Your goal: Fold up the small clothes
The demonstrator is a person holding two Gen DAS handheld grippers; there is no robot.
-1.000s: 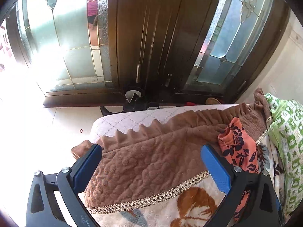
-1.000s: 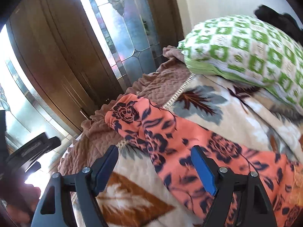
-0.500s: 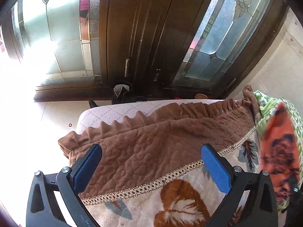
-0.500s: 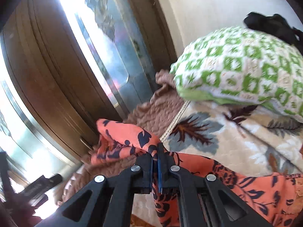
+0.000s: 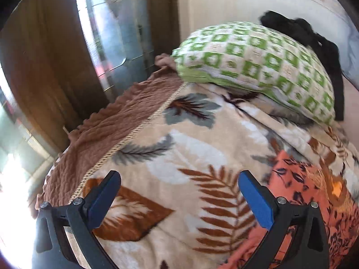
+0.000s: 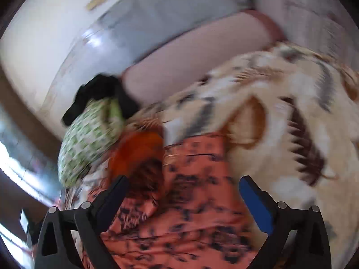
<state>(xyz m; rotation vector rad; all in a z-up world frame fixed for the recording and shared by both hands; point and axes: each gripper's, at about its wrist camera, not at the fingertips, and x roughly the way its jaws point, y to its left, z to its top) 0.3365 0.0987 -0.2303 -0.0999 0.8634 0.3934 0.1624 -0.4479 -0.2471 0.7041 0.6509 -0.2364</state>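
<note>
My right fingers (image 6: 184,192) have just been opening and now stand wide apart, gripping nothing; the orange floral garment (image 6: 193,201) lies spread beneath them on the leaf-print blanket (image 6: 291,116), loose on the bed, though this view is blurred. My left fingers (image 5: 179,192) are also spread wide and empty above the same blanket (image 5: 179,157); the garment (image 5: 314,190) shows at their right, lying flat near the green-and-white checked pillow (image 5: 258,60); a brown quilted cover (image 5: 116,123) runs along the blanket's left edge, beside the wooden door (image 5: 44,56), and a black cloth (image 5: 314,38) sits behind the pillow.
</note>
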